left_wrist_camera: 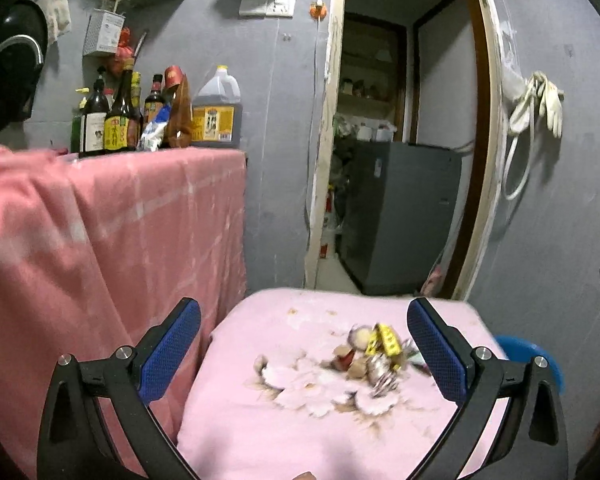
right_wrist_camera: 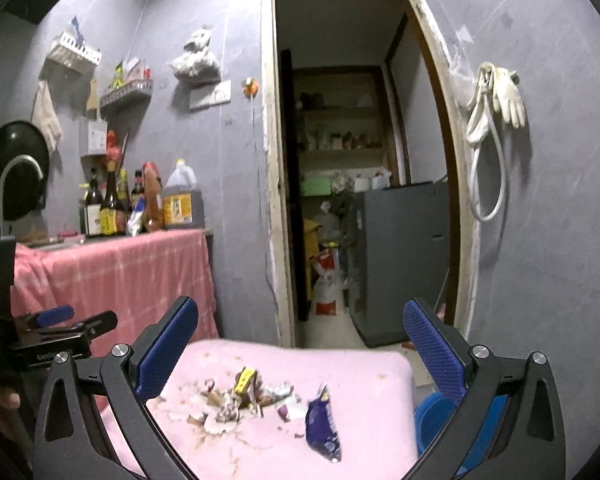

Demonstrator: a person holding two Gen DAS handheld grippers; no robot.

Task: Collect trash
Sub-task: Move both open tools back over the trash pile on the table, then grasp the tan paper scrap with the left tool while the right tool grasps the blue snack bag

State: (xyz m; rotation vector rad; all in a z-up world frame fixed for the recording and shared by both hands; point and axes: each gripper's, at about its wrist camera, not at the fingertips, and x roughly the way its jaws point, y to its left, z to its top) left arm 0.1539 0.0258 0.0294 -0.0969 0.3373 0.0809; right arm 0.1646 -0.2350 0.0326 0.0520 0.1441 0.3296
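On the pink desk (right_wrist_camera: 364, 384) lay a wrapper pile (right_wrist_camera: 240, 396) and a purple packet (right_wrist_camera: 320, 426); your left tool (left_wrist_camera: 304, 344) and right tool (right_wrist_camera: 300, 344) were both released, empty.

Counter: pink cloth (left_wrist_camera: 112, 216) draped over its front.
Bottles (left_wrist_camera: 112, 120): clustered beside a large jug (left_wrist_camera: 217, 110).
Doorway: grey cabinet (right_wrist_camera: 404, 256) inside.
Wall: gloves (right_wrist_camera: 508, 96) hanging.

1. Cushion (right_wrist_camera: 360, 400), lower centre: pale pink, faded floral print.
2. Wrapper (right_wrist_camera: 322, 424), lower centre: purple.
3. Cloth (left_wrist_camera: 112, 220), left: salmon pink, faint pale check.
4. Basin (right_wrist_camera: 436, 416), lower right: blue.
5. Pads (right_wrist_camera: 168, 348): blue, dotted texture.
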